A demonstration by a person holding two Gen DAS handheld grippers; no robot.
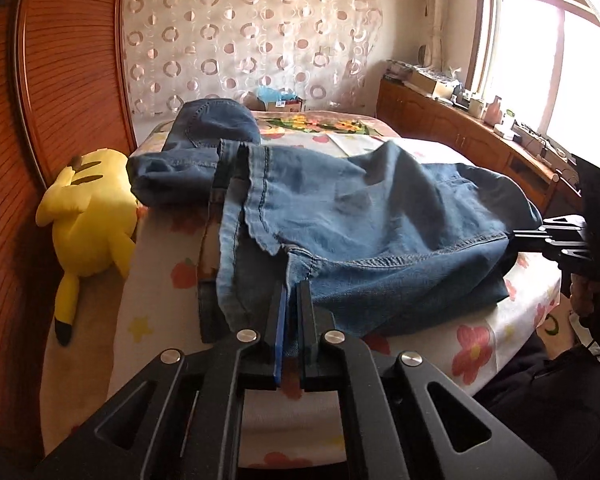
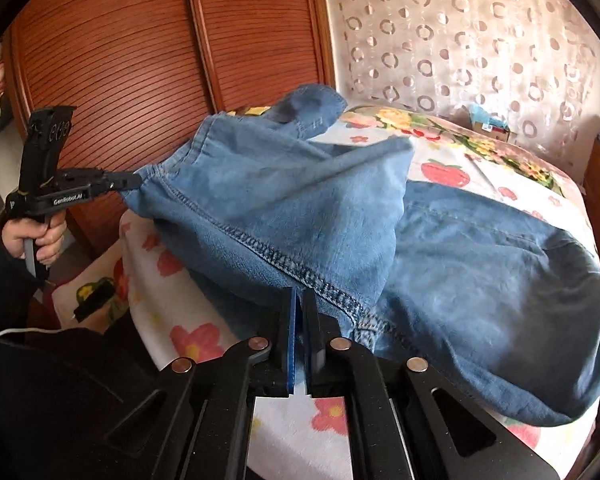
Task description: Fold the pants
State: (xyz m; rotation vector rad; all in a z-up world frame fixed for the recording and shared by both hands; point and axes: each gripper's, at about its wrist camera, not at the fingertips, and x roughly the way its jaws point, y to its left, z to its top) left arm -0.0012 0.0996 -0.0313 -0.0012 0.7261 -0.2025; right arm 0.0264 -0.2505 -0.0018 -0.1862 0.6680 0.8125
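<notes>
Big bed (image 1: 480,344) w/ a flowery sheet takes up most of the room, wood slat closet doors (image 2: 132,60) on one side and a circle-print curtain (image 1: 252,40) at the far end. Blue jeans (image 1: 340,220) are draped across the bed, near edge lifted off the sheet. Yellow plush toy (image 1: 92,208) on the floor beside the bed. Left gripper (image 1: 292,292) has its jaws clamped shut on the denim edge, right gripper (image 2: 300,300) same, pinching a stitched seam.
</notes>
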